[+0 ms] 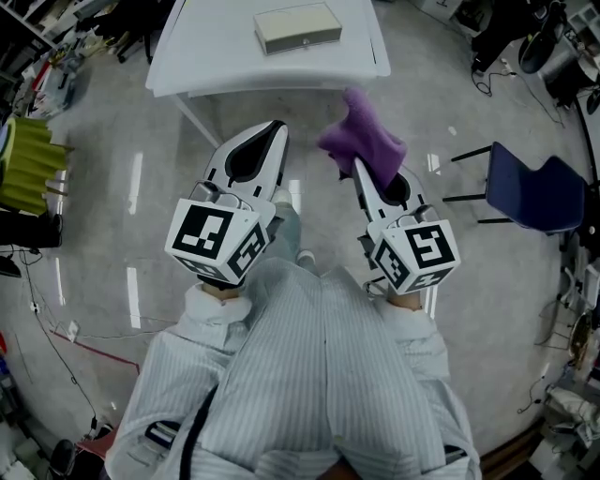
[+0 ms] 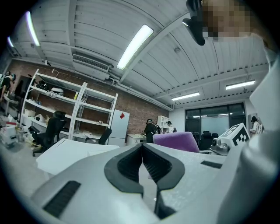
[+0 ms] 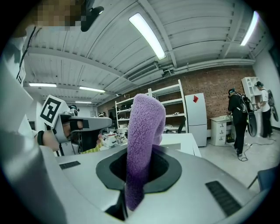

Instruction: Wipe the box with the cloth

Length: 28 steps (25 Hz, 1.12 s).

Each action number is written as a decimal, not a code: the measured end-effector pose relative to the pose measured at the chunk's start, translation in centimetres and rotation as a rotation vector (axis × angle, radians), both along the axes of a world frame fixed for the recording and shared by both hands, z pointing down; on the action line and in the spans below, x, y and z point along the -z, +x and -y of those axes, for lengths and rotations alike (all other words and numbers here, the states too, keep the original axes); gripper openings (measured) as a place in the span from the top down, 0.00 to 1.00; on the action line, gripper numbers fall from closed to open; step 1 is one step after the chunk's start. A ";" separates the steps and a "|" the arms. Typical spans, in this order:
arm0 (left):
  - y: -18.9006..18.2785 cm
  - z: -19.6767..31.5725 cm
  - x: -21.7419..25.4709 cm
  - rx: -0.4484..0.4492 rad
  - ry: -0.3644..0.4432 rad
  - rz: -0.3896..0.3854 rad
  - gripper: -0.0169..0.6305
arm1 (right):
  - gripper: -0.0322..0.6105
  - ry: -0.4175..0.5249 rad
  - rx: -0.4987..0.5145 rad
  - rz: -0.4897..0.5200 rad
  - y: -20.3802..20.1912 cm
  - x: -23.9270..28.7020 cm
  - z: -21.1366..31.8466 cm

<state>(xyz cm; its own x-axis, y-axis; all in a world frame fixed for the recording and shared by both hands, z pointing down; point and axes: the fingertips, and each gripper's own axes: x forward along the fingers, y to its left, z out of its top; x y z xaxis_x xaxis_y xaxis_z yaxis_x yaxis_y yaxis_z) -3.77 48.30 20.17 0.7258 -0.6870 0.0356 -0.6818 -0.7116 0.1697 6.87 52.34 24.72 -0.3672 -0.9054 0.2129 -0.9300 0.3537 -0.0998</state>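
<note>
- Pinching the cloth (image 1: 364,141) in the right gripper's (image 1: 354,167) jaws; holding the left gripper's (image 1: 279,127) jaws closed on nothing.
- Leaving the box (image 1: 297,26) on the counter (image 1: 206,47), back from its near edge.
- Risking the cloth slipping out under wiping drag.

Glossy grey floor (image 1: 112,187), white counter (image 1: 216,47) ahead, dark blue chair (image 1: 530,192) right; brick wall (image 2: 135,111), white open shelving (image 2: 65,109), strip lights (image 2: 135,46) on ribbed ceiling.
</note>
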 end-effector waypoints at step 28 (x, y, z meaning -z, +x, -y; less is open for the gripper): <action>0.3 27.5 -1.8 -0.098 -0.028 0.009 0.96 | 0.88 -0.045 -0.066 -0.009 -0.4 -1.5 27.3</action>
